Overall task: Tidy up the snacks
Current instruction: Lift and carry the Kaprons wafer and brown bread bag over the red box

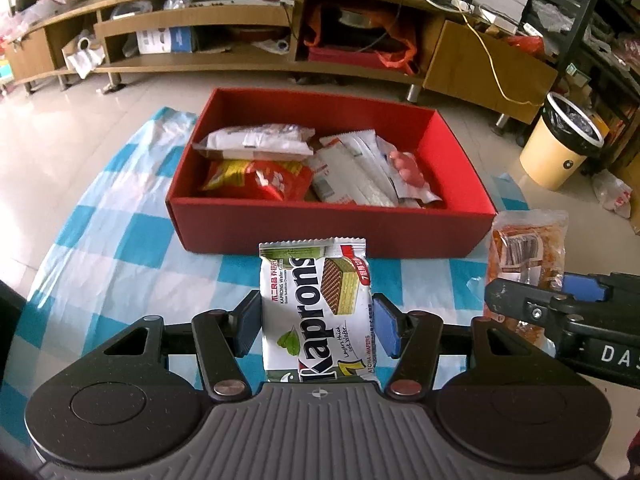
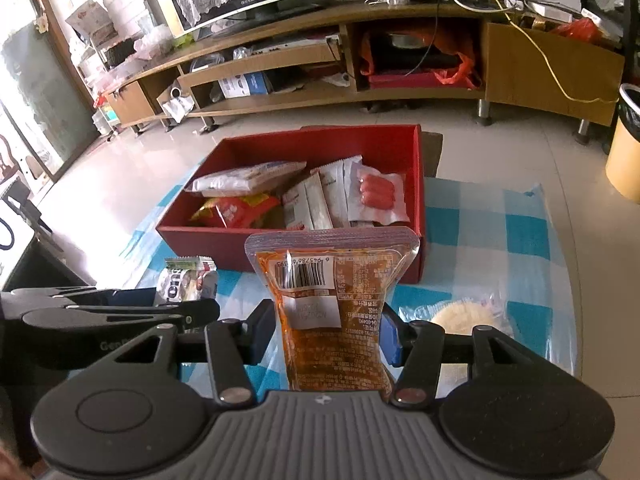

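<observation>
Ahead of you a long wooden TV cabinet (image 1: 280, 20) runs along the far wall, above the pale tiled floor. Nearer, the blue-and-white checked cloth (image 1: 120, 240) covers the table, and on it sits the red box (image 1: 320, 224), open-topped and already holding several snack packs, among them a red-and-yellow bag (image 1: 256, 180) and a pack of pink sausages (image 2: 378, 192). To your right a round pale wrapped snack (image 2: 468, 316) lies on the cloth beside your right gripper. Your left gripper (image 1: 318, 326) pinches the white Kaprons wafer pack (image 1: 316, 312) by its sides, just short of the box's near wall. Your right gripper (image 2: 328, 338) pinches the orange snack pouch (image 2: 332, 300), barcode facing up, likewise in front of the box.
</observation>
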`<state>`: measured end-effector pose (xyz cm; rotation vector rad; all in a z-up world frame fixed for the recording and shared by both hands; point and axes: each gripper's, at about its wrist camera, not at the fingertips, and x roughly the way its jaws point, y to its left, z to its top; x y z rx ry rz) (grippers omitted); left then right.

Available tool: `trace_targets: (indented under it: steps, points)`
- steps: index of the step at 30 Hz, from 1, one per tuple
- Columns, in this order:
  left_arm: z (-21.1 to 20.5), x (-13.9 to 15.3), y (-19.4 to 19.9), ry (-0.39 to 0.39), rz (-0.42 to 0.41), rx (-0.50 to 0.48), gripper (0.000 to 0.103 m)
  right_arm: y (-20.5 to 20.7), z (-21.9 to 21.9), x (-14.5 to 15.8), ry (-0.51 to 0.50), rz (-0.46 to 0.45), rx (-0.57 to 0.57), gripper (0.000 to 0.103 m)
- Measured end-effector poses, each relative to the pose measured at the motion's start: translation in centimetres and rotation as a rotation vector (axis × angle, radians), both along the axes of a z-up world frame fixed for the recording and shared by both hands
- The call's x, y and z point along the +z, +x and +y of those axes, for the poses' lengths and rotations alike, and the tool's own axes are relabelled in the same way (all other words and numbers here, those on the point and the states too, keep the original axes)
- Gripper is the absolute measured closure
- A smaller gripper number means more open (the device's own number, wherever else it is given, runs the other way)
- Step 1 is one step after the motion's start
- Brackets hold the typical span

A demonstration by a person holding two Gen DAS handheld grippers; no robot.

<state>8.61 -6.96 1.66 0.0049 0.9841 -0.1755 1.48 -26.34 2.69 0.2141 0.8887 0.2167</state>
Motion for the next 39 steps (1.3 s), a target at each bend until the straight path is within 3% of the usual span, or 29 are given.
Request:
trace_targets:
  steps: [39]
  points:
    - [-1.3, 2.4, 6.0, 0.032, -0.1, 0.029, 0.038, 6.5, -0.4, 3.1, -0.007, -0.072, -0.003, 0.051]
